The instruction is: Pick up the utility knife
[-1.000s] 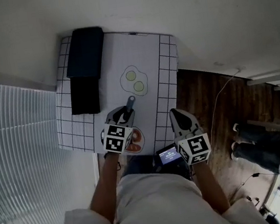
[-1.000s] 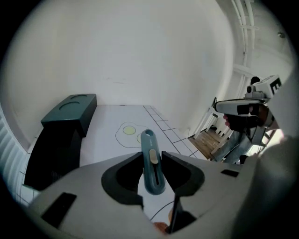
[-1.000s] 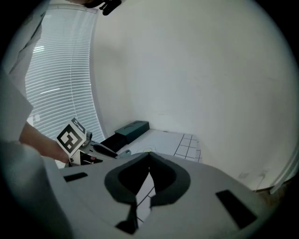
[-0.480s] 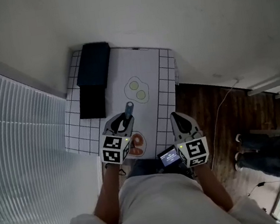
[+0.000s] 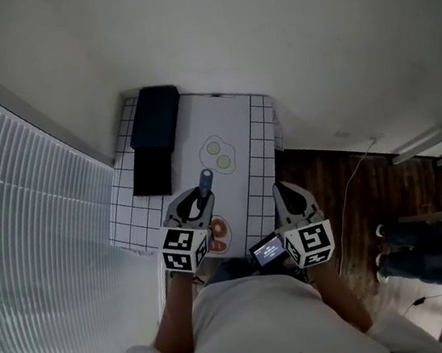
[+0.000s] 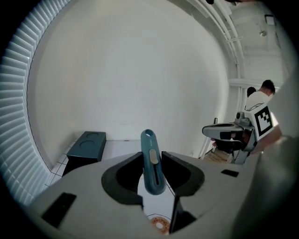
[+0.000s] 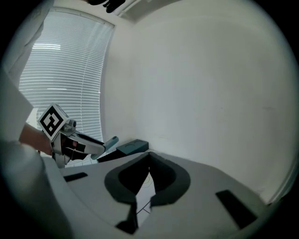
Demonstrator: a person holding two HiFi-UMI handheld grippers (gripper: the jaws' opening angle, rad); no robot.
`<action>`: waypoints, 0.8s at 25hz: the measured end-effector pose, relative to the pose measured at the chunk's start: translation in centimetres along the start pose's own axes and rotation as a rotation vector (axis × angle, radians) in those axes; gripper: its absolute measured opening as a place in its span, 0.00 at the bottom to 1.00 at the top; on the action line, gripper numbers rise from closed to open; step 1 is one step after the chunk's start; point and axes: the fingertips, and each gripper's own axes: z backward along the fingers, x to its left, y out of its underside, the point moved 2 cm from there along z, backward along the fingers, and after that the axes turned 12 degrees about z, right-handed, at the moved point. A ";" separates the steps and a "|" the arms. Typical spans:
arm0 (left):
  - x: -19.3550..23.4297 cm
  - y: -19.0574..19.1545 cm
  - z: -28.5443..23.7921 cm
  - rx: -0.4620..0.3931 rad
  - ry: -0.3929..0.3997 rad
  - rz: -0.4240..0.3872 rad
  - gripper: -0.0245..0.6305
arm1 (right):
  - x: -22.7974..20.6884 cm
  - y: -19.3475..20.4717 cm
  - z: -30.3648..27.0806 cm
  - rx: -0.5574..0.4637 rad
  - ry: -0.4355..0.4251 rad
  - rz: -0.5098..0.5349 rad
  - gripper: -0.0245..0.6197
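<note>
Left gripper (image 5: pixel 196 203) has it: the jaws are clamped on the teal plastic utility knife (image 6: pixel 150 154), one dark pad pressing each flat side of the handle. The knife runs straight along the gripper's line. Its rounded end with the small hole pokes out beyond the jaw tips, and its other end hangs back inside the jaw gap. The pale slider button on its face sits right between the pads.

From the head view, the knife is over the near half of the white table with the black grid border (image 5: pixel 259 125), held clear of the surface. Just past its tip is the fried-egg drawing (image 5: pixel 220 155) on the tabletop, and under the left gripper shows an orange doughnut print (image 6: pixel 160 225). The dark teal rectangular box with round recesses (image 6: pixel 86 144) sits at the far left of the table, well apart from the knife.

Right gripper (image 5: pixel 285 191) hangs at the table's right edge, level with the left one. Its jaws are closed tip to tip with nothing between them.
</note>
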 end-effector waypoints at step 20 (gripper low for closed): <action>-4.7 -8.5 6.4 -0.343 0.034 -0.053 0.24 | -1.9 -4.5 2.4 -0.135 0.019 -0.004 0.05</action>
